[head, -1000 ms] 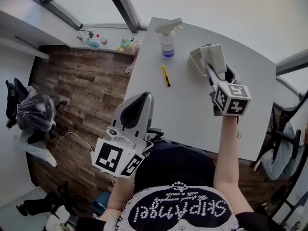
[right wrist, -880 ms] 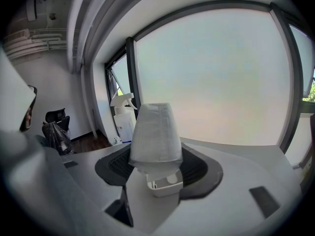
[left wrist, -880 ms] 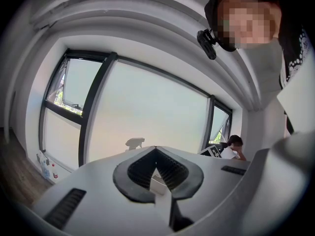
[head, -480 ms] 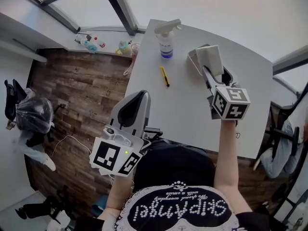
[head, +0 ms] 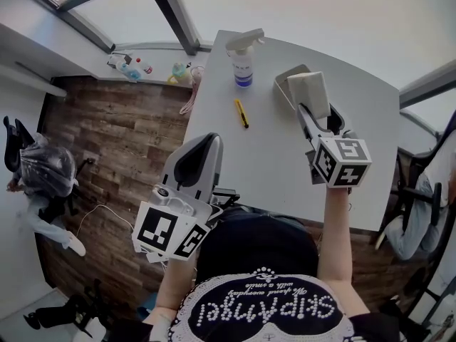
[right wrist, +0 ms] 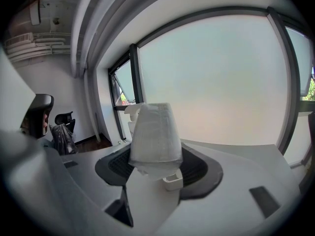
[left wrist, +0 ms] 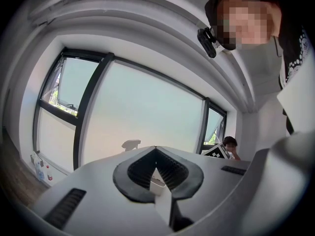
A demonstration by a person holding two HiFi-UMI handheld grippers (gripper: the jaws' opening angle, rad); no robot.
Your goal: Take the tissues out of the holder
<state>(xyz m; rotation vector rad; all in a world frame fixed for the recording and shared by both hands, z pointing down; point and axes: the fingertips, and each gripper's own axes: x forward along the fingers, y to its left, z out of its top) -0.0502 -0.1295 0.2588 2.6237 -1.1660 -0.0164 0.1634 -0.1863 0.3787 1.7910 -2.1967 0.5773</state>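
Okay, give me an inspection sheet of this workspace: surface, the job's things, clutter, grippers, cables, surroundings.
Surface: pale grey table, rounded far edge.
Job's things: white holder on the table; tissues gripped just above it, seemingly lifted out.
Clutter: spray bottle; yellow utility knife.
Grippers: right gripper, fingers shut on the tissues; left gripper shut, empty, beyond the table's near edge.
Cables: white cable on the floor.
Surroundings: wooden floor; large window; bagged office chair; bottles on the sill.
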